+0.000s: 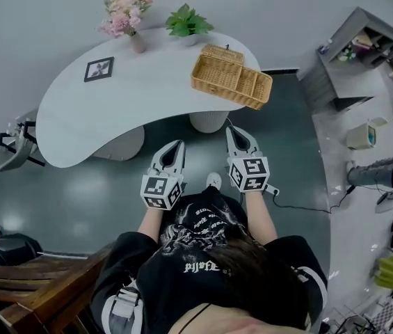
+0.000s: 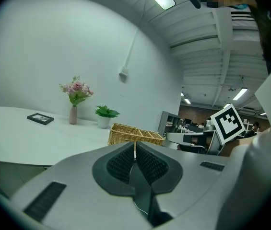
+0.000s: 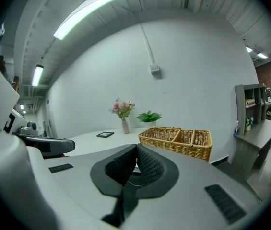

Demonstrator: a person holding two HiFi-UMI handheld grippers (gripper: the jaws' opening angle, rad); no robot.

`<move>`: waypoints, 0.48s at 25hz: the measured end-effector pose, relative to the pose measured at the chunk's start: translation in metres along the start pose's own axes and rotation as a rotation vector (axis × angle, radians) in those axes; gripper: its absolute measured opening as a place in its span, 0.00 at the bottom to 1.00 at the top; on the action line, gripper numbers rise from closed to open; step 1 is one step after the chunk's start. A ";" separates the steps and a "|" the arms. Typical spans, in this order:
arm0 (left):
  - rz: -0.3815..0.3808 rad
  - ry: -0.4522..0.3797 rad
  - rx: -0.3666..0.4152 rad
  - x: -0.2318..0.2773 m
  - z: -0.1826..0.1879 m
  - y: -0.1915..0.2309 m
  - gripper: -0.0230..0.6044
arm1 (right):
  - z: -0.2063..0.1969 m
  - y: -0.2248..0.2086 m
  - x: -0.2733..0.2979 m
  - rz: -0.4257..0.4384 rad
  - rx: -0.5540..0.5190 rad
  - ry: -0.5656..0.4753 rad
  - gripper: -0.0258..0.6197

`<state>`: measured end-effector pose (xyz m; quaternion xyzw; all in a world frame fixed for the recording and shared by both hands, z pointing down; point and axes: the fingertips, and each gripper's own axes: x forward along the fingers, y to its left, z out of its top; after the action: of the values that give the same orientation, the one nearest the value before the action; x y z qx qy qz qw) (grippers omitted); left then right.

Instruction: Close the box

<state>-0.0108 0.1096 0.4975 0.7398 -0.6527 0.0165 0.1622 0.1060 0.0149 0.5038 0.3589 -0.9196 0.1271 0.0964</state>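
I hold my left gripper (image 1: 176,147) and my right gripper (image 1: 233,132) side by side in front of my body, over the dark floor (image 1: 78,193). Both point toward the white curved table (image 1: 78,117) and neither reaches it. In each gripper view my ribbed black pads are pressed together with nothing between them.

The light woven wicker box (image 1: 231,81) sits at the table's right end, near the edge, well apart from both grippers. Its compartments are open at the top, and a woven panel (image 1: 222,53) lies along its far side. Further back on the table stand a pink flower bunch in a slim vase (image 1: 126,16) and a green potted plant (image 1: 188,23). A small black picture frame (image 1: 99,69) lies to their left.
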 end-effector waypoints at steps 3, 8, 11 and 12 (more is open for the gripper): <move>0.013 0.016 0.006 0.022 0.004 -0.004 0.08 | 0.009 -0.017 0.013 0.023 -0.001 -0.006 0.08; 0.024 0.002 0.002 0.063 0.015 -0.014 0.08 | 0.018 -0.047 0.035 0.066 0.046 -0.002 0.08; 0.027 -0.004 -0.014 0.083 0.019 -0.021 0.08 | 0.025 -0.059 0.043 0.095 0.058 0.004 0.08; 0.029 -0.006 -0.019 0.088 0.019 -0.023 0.08 | 0.026 -0.062 0.045 0.105 0.048 0.009 0.08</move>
<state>0.0208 0.0221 0.4949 0.7287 -0.6640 0.0103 0.1671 0.1130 -0.0656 0.5011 0.3117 -0.9335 0.1557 0.0850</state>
